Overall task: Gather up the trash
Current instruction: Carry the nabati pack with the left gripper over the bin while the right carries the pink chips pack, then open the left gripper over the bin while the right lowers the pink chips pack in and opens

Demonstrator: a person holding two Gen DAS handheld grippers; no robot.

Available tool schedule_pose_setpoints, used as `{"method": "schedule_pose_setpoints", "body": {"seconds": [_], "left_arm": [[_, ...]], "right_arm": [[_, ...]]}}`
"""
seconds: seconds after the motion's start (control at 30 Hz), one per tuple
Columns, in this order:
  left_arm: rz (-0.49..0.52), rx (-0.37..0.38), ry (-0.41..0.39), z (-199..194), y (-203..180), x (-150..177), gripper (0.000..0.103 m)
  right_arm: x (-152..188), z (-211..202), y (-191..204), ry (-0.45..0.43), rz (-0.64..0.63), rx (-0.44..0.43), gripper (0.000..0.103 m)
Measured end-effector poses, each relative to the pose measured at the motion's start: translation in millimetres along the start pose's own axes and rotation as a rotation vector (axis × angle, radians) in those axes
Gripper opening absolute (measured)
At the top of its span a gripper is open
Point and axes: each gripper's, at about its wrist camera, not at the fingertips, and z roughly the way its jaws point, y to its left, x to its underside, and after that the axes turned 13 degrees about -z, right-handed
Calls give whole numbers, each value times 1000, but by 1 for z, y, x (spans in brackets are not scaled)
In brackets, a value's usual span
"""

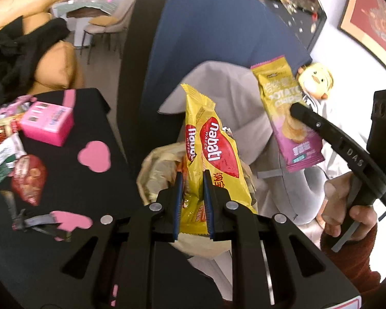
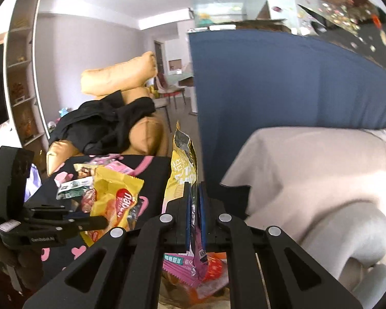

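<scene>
A yellow and red nabati wafer wrapper stands upright between the blue pads of my left gripper, which is shut on its lower half. In the right wrist view the same wrapper hangs from the left gripper at the left. My right gripper is shut on a yellow and pink potato chips packet. The left wrist view shows that packet pinched at the right gripper's tip, beside a hand. Below my left gripper lies a crumpled tan bag.
A black cloth with pink hearts carries a pink box, a red wrapper and a green and white wrapper. A blue panel and a beige cushion stand ahead. More wrappers lie under the right gripper.
</scene>
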Motion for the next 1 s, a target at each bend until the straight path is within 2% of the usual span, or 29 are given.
{"method": "schedule_pose_setpoints", "body": {"seconds": [0.4, 0.57, 0.77, 0.9, 1.0], "left_arm": [[49, -28, 180, 94, -12, 23, 14], [93, -92, 235, 128, -16, 36, 14], [112, -102, 214, 126, -14, 40, 18], [88, -81, 209, 116, -10, 36, 40], [73, -88, 167, 97, -2, 30, 41]], "right_arm": [[40, 13, -34, 58, 77, 17, 8], [49, 19, -36, 77, 83, 8, 8], [54, 23, -36, 92, 82, -1, 8], [54, 27, -31, 95, 79, -9, 8], [54, 30, -25, 99, 64, -10, 8]]}}
